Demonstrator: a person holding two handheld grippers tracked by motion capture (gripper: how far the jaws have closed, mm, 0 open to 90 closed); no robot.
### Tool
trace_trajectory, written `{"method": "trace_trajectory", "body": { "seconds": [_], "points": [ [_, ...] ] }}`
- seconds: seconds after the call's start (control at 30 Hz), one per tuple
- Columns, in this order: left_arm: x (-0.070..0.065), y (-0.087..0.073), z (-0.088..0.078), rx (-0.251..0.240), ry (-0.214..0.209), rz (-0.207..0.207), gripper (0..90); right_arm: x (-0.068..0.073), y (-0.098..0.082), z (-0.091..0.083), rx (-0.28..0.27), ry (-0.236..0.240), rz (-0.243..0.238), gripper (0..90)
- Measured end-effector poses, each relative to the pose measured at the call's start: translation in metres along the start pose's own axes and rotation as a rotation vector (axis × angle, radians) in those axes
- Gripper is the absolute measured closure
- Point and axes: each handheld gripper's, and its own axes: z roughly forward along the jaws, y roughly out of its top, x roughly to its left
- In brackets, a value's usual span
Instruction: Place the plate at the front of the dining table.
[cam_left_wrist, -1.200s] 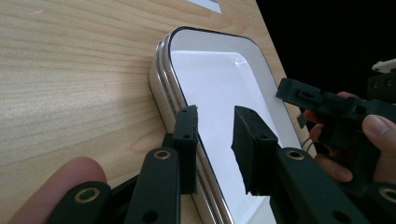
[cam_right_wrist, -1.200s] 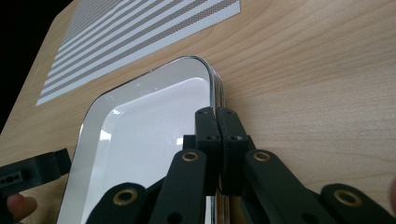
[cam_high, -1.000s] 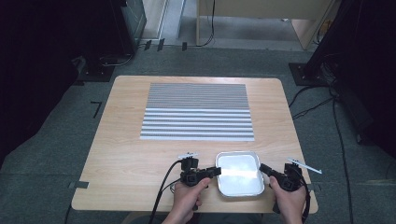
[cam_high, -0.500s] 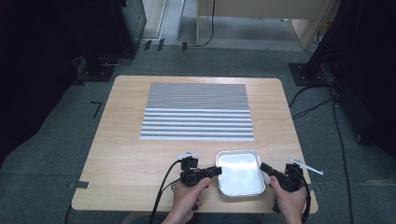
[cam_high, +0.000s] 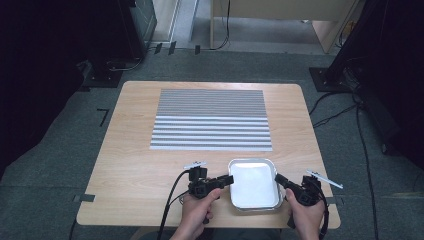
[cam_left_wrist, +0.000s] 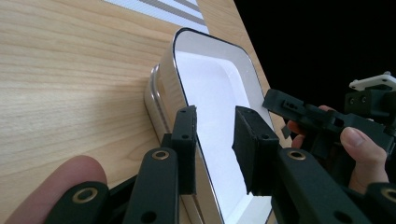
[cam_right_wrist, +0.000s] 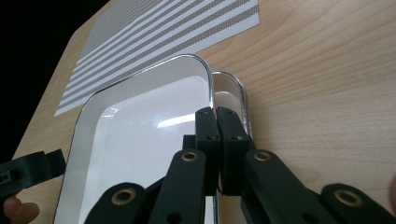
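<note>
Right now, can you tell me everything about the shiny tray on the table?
The tray is a rounded rectangle of shiny silver metal with a raised rim and a pale, glossy inside, with nothing in it. It sits near the front edge of the wooden table, just in front of the striped mat. A second shiny rim peeks out beneath it, so it may be stacked on another. The right gripper is shut on its right rim. The left gripper straddles the left rim, jaws apart.
</note>
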Motion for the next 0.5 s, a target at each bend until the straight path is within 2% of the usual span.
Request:
{"method": "trace_trajectory", "body": {
  "seconds": [0.17,0.27,0.3,0.33,0.4,0.5],
  "points": [
    [0.005,0.0,0.003,0.014,0.013,-0.002,70.1,-0.002,-0.003,0.006,0.017,0.01,0.011,89.1],
    [0.005,-0.005,0.009,0.029,0.064,0.03,68.9,-0.001,-0.006,0.011,0.044,0.003,0.008,87.9],
    [0.005,-0.005,0.009,0.029,0.064,0.03,68.8,0.0,-0.006,0.011,0.042,-0.003,-0.004,87.8],
    [0.004,-0.008,0.01,0.027,0.091,0.051,69.2,0.001,-0.007,0.011,0.042,-0.01,-0.013,87.3],
    [0.002,-0.008,0.009,0.021,0.112,0.075,70.4,0.003,-0.007,0.011,0.04,-0.021,-0.032,86.3],
    [-0.005,-0.009,0.006,0.008,0.158,0.135,71.0,0.005,-0.007,0.011,0.041,-0.028,-0.056,84.2]
  ]
}}
